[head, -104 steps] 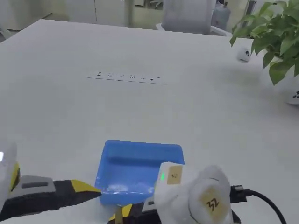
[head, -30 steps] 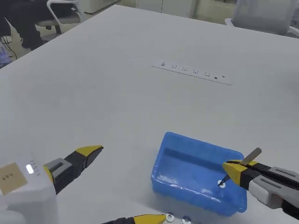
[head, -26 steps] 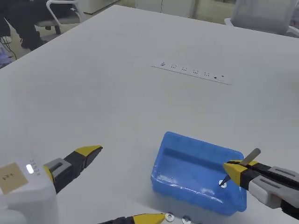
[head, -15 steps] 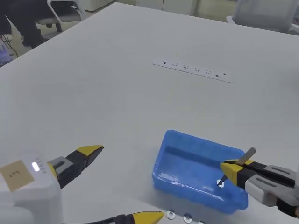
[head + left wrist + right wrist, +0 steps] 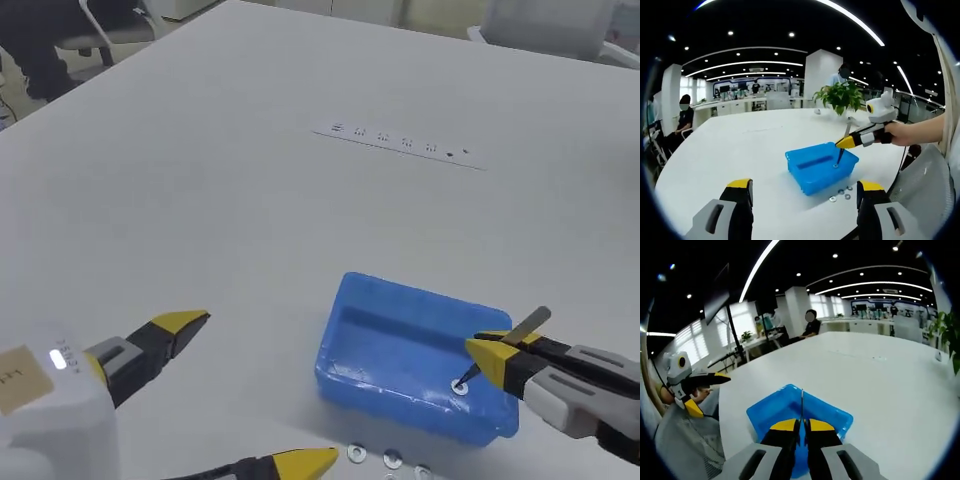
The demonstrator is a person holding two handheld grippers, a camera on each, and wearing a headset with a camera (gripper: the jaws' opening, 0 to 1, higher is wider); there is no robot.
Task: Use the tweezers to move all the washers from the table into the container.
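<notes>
Fingers of right gripper [image 5: 482, 348] are clenched on tweezers [image 5: 528, 324], those of left gripper [image 5: 250, 392] released. Three washers [image 5: 357, 454] are seen on worktop [image 5: 200, 200] just beside container [image 5: 400, 408]; judged light, thin, slippery, best pinched across the rim

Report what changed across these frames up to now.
The right gripper, low in front of the container 3.5 s ago, now reaches in from the right, its tweezers tipped down at a washer inside. Over the last second little moved: left gripper open, loose washers on the table.
</notes>
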